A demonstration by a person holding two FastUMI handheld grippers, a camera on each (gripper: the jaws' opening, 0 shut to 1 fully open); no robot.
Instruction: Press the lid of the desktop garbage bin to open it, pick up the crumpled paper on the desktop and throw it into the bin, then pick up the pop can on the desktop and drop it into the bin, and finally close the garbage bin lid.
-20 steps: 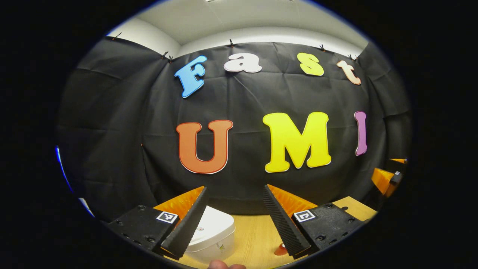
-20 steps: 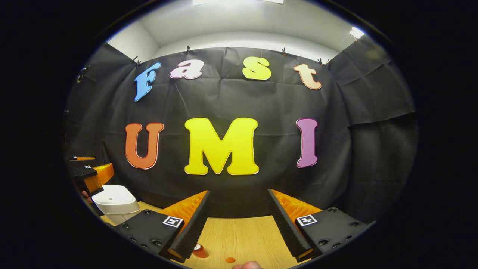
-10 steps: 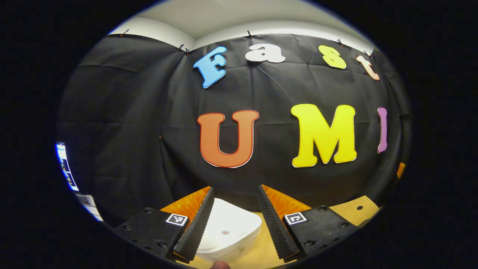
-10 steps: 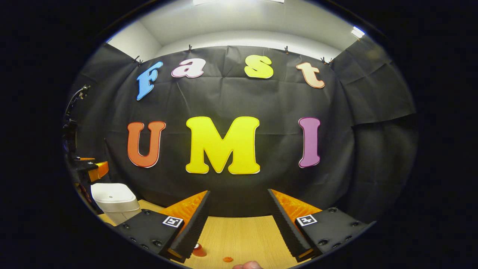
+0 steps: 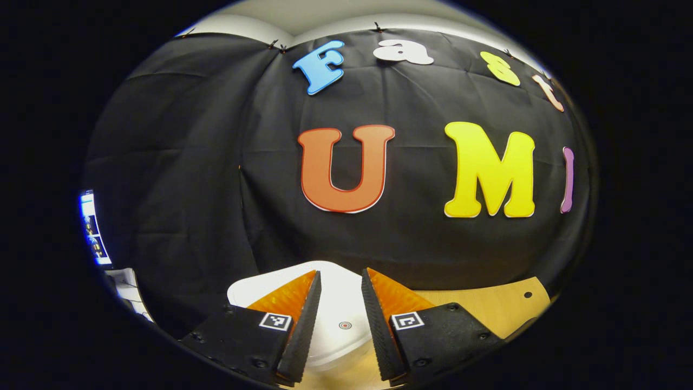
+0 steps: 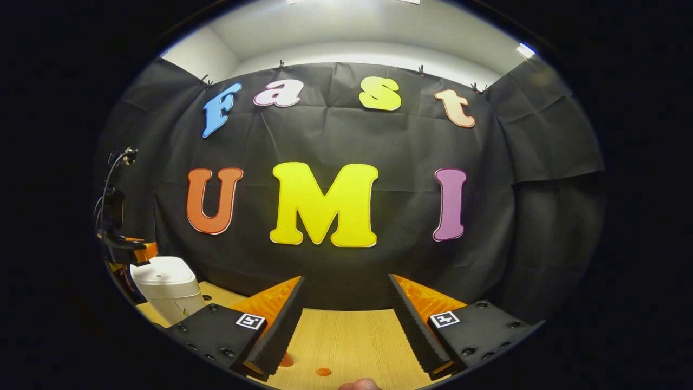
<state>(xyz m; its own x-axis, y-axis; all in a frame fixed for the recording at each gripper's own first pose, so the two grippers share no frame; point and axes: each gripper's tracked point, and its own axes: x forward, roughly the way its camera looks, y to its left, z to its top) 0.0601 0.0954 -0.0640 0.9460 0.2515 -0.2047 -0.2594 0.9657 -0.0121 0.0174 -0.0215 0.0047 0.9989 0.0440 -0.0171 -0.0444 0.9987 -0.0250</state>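
Observation:
The white desktop bin (image 5: 340, 306) stands with its lid down, a small red dot (image 5: 345, 325) marked on the lid. My left gripper (image 5: 341, 272) hovers just above that lid, its fingers drawn close with a narrow gap and nothing between them. In the right gripper view the same bin (image 6: 162, 281) sits far left on the wooden table (image 6: 352, 336), with the left gripper (image 6: 130, 250) over its back edge. My right gripper (image 6: 345, 277) is open and holds nothing above the table. Two small orange-red spots (image 6: 324, 371) lie low between its fingers; I cannot tell what they are.
Black cloth walls the booth behind the table. The table's right part (image 5: 487, 309) has a small hole (image 5: 524, 295). A lit screen (image 5: 92, 227) shows at the far left. A person's fingertip (image 6: 357, 384) peeks in at the bottom edge.
My left gripper has moved left and forward over the bin lid, and its fingers have drawn closer together. The right gripper has barely shifted.

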